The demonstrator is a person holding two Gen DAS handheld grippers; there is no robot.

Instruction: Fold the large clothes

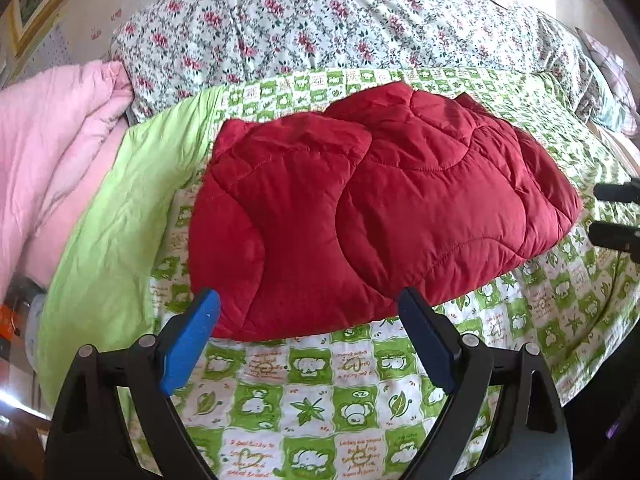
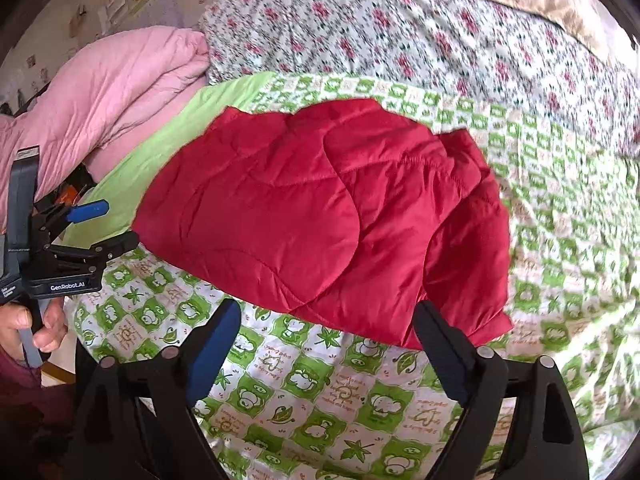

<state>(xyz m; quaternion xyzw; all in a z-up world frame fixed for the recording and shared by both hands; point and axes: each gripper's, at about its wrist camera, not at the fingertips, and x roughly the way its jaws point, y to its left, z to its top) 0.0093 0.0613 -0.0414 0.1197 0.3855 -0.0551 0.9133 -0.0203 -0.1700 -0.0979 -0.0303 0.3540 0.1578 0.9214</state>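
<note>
We find the left gripper (image 1: 308, 312) with its jaws spread wide and nothing between its blue pads (image 1: 192, 344). The right gripper (image 2: 328, 324) stands likewise, jaws wide apart and empty. In the right wrist view the left gripper (image 2: 108, 224) shows side-on at the far left, its fingers parted. The person's left hand (image 2: 36, 328) grips its handle from below, fingers curled around the trigger strap.

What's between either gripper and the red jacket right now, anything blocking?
Nothing visible. The red quilted jacket lies folded on the green-checked quilt, and only bare quilt separates it from the open left gripper and open right gripper. The pink bedding and floral quilt sit behind and aside.
</note>
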